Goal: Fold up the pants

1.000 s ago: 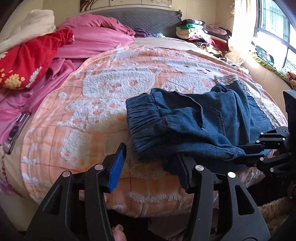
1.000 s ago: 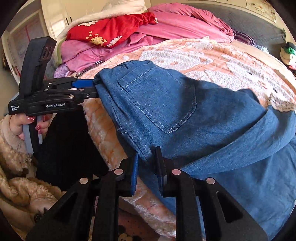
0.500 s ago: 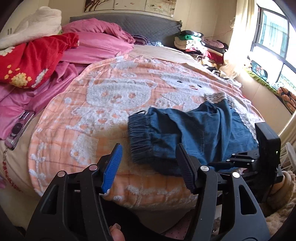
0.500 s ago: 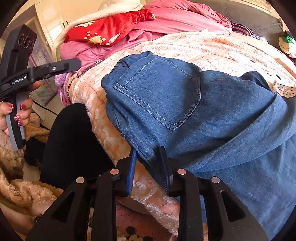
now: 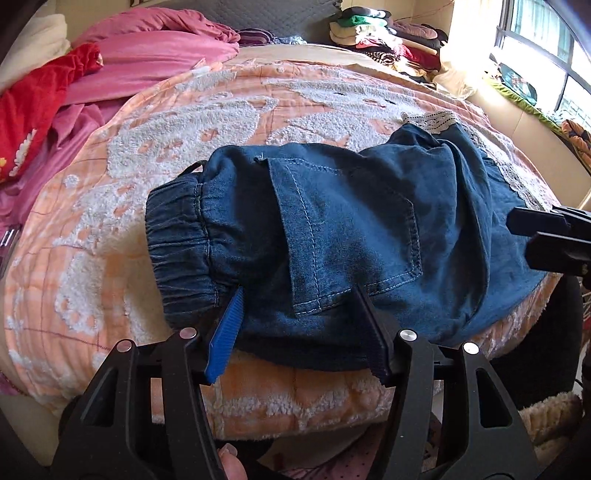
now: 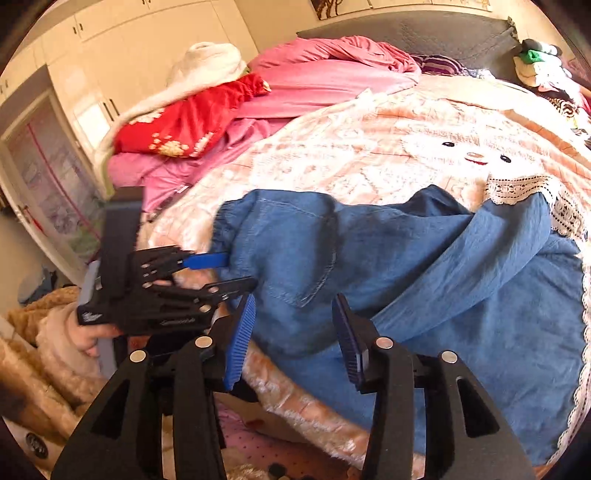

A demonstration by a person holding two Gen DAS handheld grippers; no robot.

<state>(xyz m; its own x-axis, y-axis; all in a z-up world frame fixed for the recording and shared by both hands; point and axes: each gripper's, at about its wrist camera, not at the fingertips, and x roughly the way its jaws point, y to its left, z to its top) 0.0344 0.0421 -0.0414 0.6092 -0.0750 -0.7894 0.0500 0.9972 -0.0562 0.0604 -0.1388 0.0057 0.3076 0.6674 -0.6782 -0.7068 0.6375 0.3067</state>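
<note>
Blue denim pants (image 5: 332,236) with an elastic waistband and a back pocket lie bunched near the front edge of the bed; they also show in the right wrist view (image 6: 424,273). My left gripper (image 5: 299,328) is open, its fingers set around the near edge of the pants by the waistband, touching the cloth without clamping it. My right gripper (image 6: 295,336) is open over the pants' near edge, to the right of the left gripper (image 6: 221,273), which shows there as open too.
The bed carries a peach and white fleece blanket (image 5: 221,110). Pink bedding (image 5: 147,55) and a red cloth (image 5: 33,110) lie at the left. A pile of clothes (image 5: 388,33) sits at the headboard. A window (image 5: 546,55) is on the right.
The right gripper has let go of the pants' edge and opened wide. The left gripper, open and back from the bed, has moved in around the waistband edge. The pants now lie on the bed.
</note>
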